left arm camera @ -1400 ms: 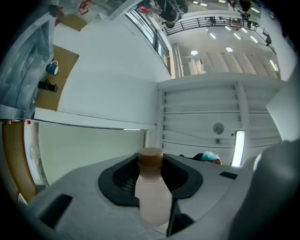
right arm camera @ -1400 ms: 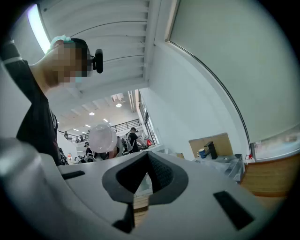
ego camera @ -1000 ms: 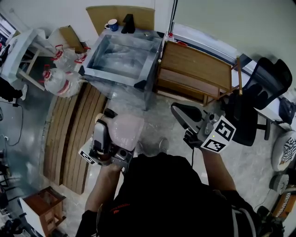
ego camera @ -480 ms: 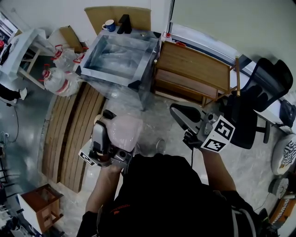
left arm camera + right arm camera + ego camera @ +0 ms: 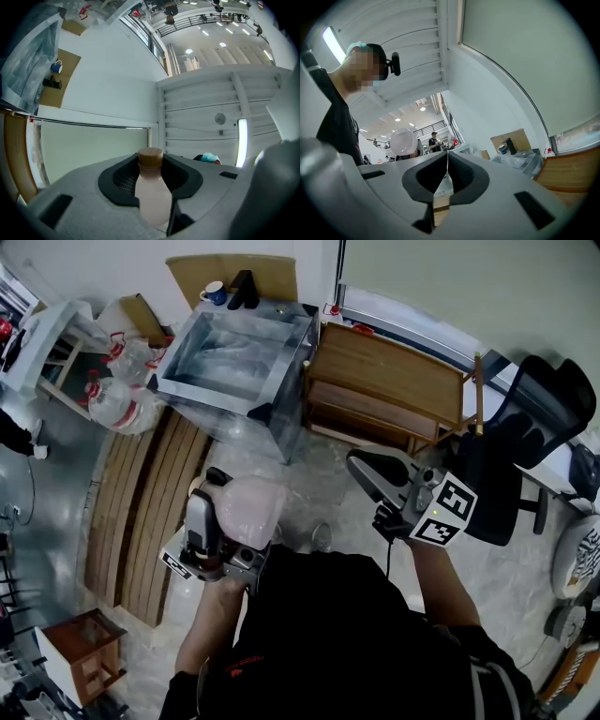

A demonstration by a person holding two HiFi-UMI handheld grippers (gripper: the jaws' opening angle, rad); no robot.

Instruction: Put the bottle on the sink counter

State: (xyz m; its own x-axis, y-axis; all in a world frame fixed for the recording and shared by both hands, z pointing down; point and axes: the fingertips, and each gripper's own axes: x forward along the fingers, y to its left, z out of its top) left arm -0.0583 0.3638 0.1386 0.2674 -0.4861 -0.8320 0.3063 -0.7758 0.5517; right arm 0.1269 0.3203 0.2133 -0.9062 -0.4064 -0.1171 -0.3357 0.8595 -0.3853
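Since the earlier frame the sink (image 5: pixel 202 393) has slid a little up and to the left in the head view, while the left gripper (image 5: pixel 218 486) stays clamped on the bottle (image 5: pixel 251 507) low in the picture, close to the person's dark torso (image 5: pixel 347 634).

In the head view the bottle is only a pale pink blur beside the gripper body, and its outline and base are hard to make out. The left gripper view shows it better. The pink body (image 5: pixel 152 197) sits between the two jaws, but its lower end is cut off behind the gripper's grey housing, so the base cannot be seen.

The bottle's long axis runs along the jaws, with the brown cap (image 5: pixel 150 158) at the far end, pointing away from the camera toward a white wall and ceiling lights. The bottle is well apart from the sink, which is wrapped in clear plastic beside a wooden shelf (image 5: pixel 394 381).

The right gripper (image 5: pixel 446 176) is closed on nothing, its jaws meeting in a thin line. It is held out to the person's right (image 5: pixel 370 472).
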